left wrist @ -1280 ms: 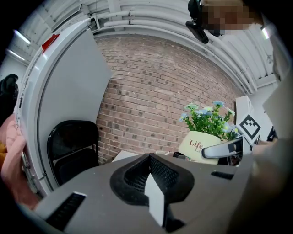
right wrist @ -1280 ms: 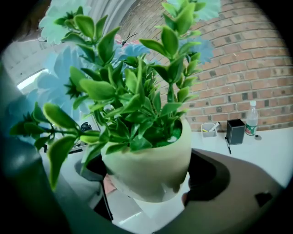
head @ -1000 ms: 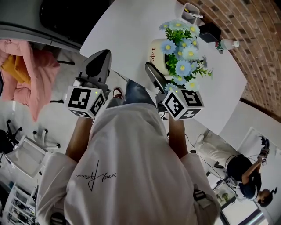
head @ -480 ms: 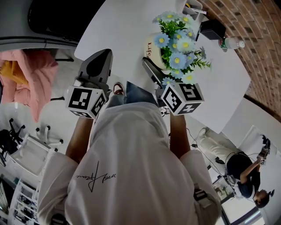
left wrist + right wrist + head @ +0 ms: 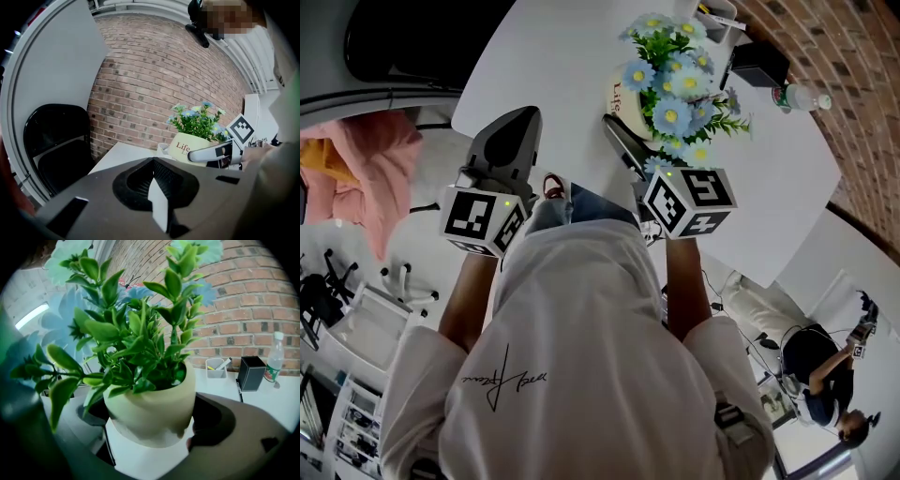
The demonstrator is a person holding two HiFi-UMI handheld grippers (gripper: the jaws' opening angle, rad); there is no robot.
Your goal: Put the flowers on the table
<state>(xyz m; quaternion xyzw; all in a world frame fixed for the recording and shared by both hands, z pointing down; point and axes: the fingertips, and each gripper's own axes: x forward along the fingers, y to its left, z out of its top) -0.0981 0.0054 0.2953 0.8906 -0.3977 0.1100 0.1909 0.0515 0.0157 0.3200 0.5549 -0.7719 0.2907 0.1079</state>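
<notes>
**Item:** flowers (image 5: 670,70), blue and white, in a cream pot (image 5: 159,394) lettered "Life"; a second line of print is cut off.
**Location:** at the near edge of the white table (image 5: 553,47). The pot's base is hidden by the jaws, so contact with the surface cannot be told.
**Right gripper** (image 5: 147,423): jaws clamped on the pot's two sides. In the head view one finger is lost behind the blooms.
**Left gripper** (image 5: 152,164): jaws pressed together with nothing between them, at the same near edge.
**Far corner:** clear pen tray (image 5: 216,369), black box (image 5: 251,372), bottle (image 5: 273,357).
</notes>
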